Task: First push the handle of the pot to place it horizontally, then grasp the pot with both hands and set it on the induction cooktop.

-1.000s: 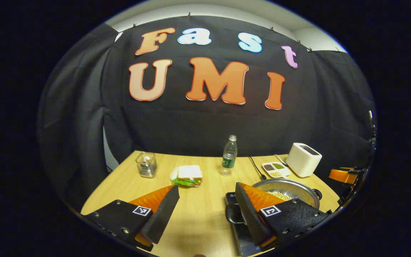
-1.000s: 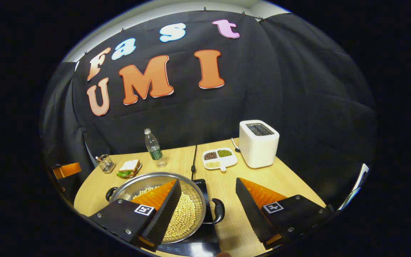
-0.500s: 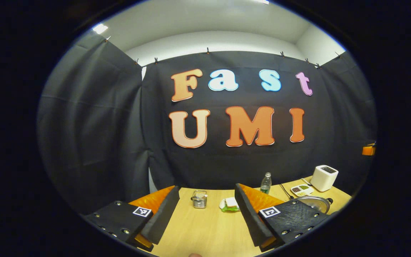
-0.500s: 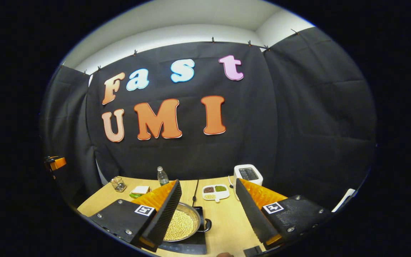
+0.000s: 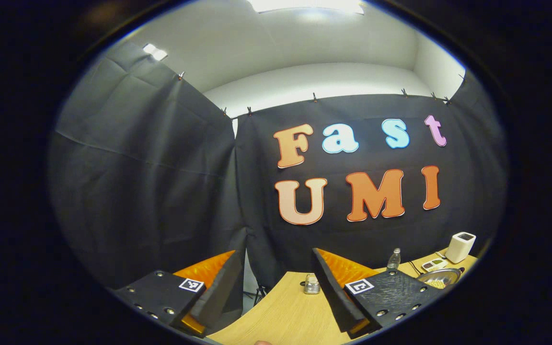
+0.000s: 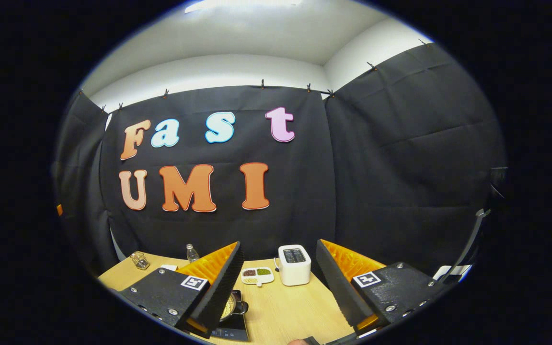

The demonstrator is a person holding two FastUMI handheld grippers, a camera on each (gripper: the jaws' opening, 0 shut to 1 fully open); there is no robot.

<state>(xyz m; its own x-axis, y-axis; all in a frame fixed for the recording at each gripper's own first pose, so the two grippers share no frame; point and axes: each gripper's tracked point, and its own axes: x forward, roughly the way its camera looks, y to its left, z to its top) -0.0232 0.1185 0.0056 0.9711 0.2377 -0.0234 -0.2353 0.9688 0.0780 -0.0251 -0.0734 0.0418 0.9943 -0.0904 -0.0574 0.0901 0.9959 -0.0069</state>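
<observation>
Tongs, two (image 5: 276,292) (image 6: 280,282), gape empty; one pot (image 5: 436,277) on one cooktop (image 6: 230,330).

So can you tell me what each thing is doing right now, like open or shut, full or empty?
left gripper: open, holding nothing, away from the pot.
right gripper: open, holding nothing.
pot: uncovered, pale beans inside, sitting on the induction cooktop.
water bottle: upright, cap on.
toaster: upright, slots look empty.
divided dish: flat on the table, compartments filled.
metal holder: upright near the table's far corner.
</observation>
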